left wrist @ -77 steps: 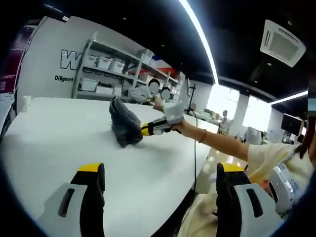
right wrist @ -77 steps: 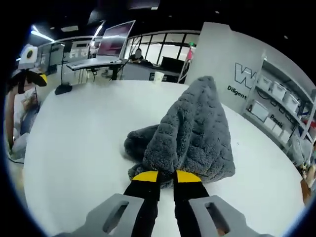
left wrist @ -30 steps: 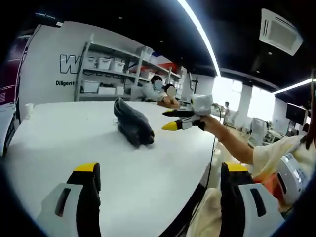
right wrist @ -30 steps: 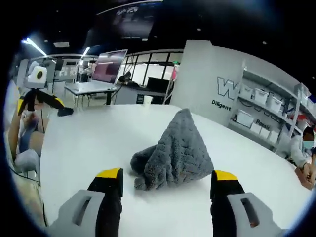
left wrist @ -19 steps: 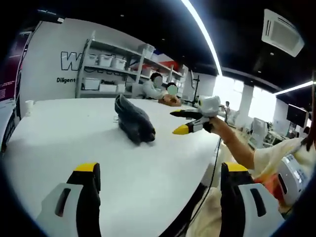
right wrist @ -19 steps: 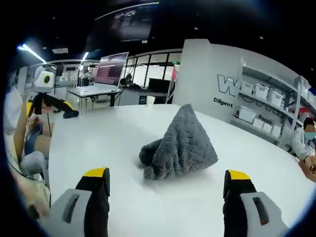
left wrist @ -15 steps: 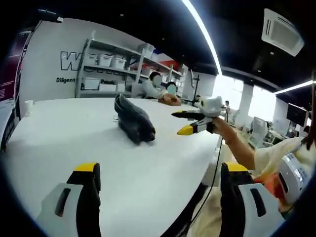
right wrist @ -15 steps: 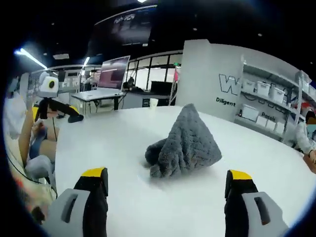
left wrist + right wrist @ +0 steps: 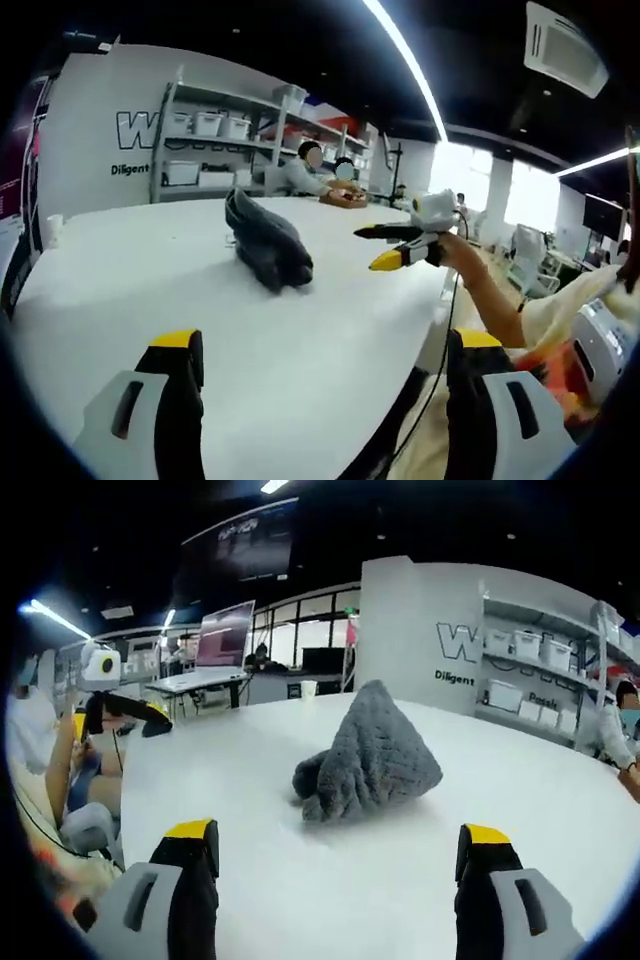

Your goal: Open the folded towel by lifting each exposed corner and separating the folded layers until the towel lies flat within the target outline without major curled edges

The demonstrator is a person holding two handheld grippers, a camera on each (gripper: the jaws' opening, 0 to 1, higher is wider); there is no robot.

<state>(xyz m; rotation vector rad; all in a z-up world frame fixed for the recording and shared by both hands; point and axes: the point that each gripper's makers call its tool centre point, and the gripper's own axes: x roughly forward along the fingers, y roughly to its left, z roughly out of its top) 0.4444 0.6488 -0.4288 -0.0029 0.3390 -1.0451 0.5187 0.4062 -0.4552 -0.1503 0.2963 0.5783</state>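
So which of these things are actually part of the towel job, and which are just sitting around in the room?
Part of the job:
- grey towel, bunched in a heap on the white table
- left gripper, open
- right gripper, open

Just lying about:
- shelves with storage boxes
- paper cup at the table's edge
- monitor on a far desk
- people seated in the background

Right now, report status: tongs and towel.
Both tongs open, holding nothing. Grey towel bunched in a peaked heap on the white table, not flat. Nothing in the way.
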